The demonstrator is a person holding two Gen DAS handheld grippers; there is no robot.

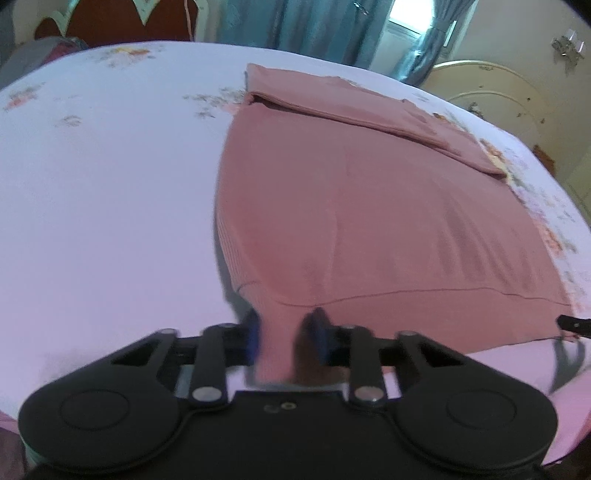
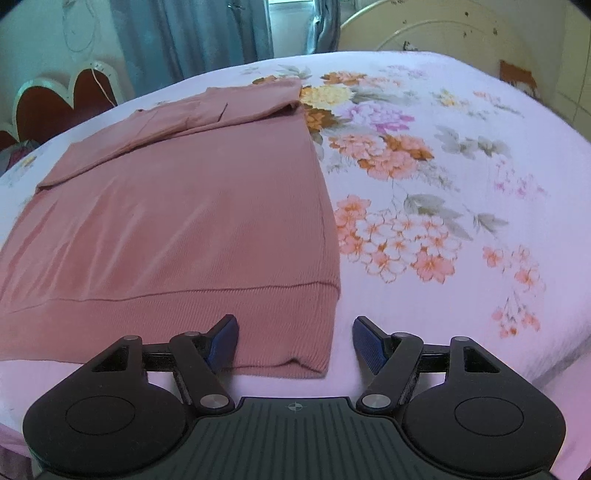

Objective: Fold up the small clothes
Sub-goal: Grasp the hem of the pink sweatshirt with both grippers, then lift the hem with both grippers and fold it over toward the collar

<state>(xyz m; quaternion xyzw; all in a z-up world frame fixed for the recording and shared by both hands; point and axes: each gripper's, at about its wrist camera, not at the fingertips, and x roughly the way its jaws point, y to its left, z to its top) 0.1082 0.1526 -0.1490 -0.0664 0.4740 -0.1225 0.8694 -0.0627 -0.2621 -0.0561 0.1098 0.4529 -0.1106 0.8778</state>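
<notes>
A dusty-pink knit top point(image 1: 369, 206) lies flat on the floral bed sheet point(image 1: 110, 184), its sleeves folded across the far end point(image 1: 351, 107). My left gripper point(image 1: 284, 332) is shut on the top's near left hem corner, and the fabric bunches up between the blue pads. In the right wrist view the same top point(image 2: 184, 221) reaches to the near right hem corner point(image 2: 310, 365). My right gripper point(image 2: 293, 339) stands open there, with that corner lying between its fingers and untouched by the pads. A dark tip of the right gripper point(image 1: 572, 325) shows at the hem's right end.
The sheet point(image 2: 461, 177) has a large flower print to the right of the top. A cream headboard point(image 2: 443, 29) and blue curtains point(image 2: 192, 29) stand beyond the bed's far side. A red heart-shaped piece point(image 2: 55, 107) sits at far left.
</notes>
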